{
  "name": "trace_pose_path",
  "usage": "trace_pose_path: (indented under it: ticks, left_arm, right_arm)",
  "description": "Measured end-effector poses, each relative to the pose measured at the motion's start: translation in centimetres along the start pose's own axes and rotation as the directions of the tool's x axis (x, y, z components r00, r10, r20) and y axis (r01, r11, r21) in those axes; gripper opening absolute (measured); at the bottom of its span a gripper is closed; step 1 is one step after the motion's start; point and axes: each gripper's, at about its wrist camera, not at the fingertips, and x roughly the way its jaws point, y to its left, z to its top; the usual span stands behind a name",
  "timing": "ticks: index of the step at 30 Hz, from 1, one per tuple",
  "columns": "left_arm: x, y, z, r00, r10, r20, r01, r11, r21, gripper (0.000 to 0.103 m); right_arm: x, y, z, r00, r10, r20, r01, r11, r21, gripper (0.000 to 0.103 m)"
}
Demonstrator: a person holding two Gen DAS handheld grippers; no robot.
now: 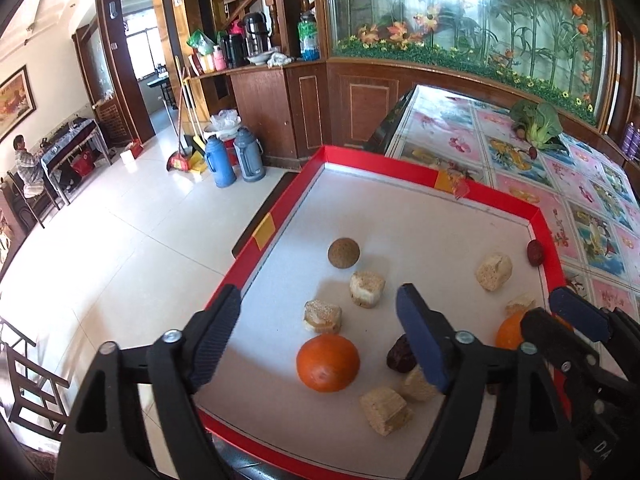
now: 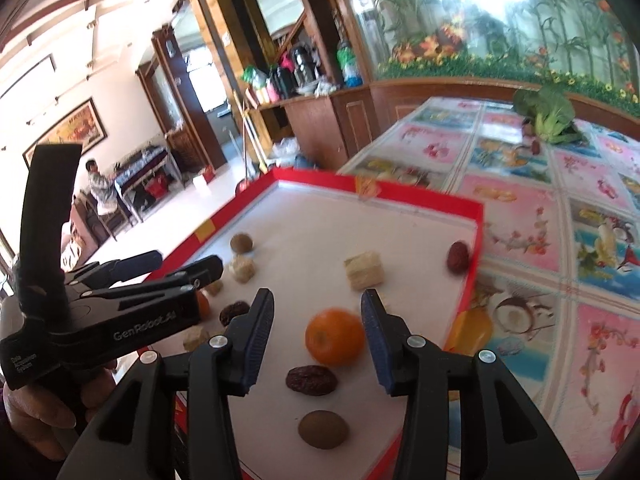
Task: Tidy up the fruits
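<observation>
Both grippers hang over the red-rimmed tray (image 2: 472, 216), each spread wide and holding nothing. The left gripper (image 1: 319, 294) has its fingers either side of an orange (image 1: 328, 362). The right gripper (image 2: 317, 296) is lined up on a second orange (image 2: 335, 336), with neither pad touching it.

All the fruit lies loose on the tray's white floor. Nearest the right gripper is a brown round fruit (image 2: 323, 429), then a red date (image 2: 311, 380) just beside the orange.

**Handling, as a judgement:**
- The oranges look firm and fairly light, but round enough to roll. Pinch them across the widest part, pads level.
- The dates are small, wrinkled and slightly soft. Take them across the short axis, low to the floor.
- The brown fruits are small balls likely to skid away from a closing finger.
- The tan cubes (image 1: 367, 289) look porous and crushable, so use light pressure on two flat faces.

**Counts across both views:**
- Oranges: two.
- Red dates: three, one of them against the far right rim (image 2: 458, 256).
- Brown round fruits: two, the other toward the far left (image 2: 241, 243).
- Tan cubes: five plain to see, and perhaps a sixth half hidden behind the right gripper in the left view.

Beyond the tray the flowered tabletop (image 2: 520, 216) carries a leafy green vegetable (image 2: 548, 114) at its far end.
</observation>
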Motion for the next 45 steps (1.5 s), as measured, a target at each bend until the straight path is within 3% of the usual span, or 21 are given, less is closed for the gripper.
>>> trace_pose_path:
  ticks: [4,13,20,32,45]
  left_arm:
    - [-1.7,-0.8,0.5,0.998,0.029,0.047,-0.029,1.0,0.0,0.102]
    - [-5.3,-3.1,1.2,0.995,0.01,0.101,-0.012,1.0,0.014,0.103]
    - [-8.1,-2.9,1.1,0.99,0.008,0.14,-0.008,1.0,0.0,0.103]
    - [-11.2,0.5,0.2,0.979,0.069,0.192,-0.05,0.993,-0.103,0.103]
    - [-13.2,4.4,-1.7,0.963,0.178,0.204,-0.131,0.966,-0.225,0.103]
  right_arm:
    - [-1.7,-1.3,0.4,0.998,-0.025,0.06,0.024,0.999,0.022,0.054]
    - [-6.8,-2.4,1.4,0.976,-0.117,0.183,0.118,0.993,0.008,0.079]
    - [-9.1,-1.8,1.6,0.968,-0.121,0.219,0.125,0.992,-0.004,0.08]
    - [-10.1,1.6,1.3,0.964,-0.086,0.25,0.106,0.992,-0.07,0.081]
    - [-11.1,4.2,0.2,0.96,-0.066,0.274,0.113,0.981,-0.159,0.081]
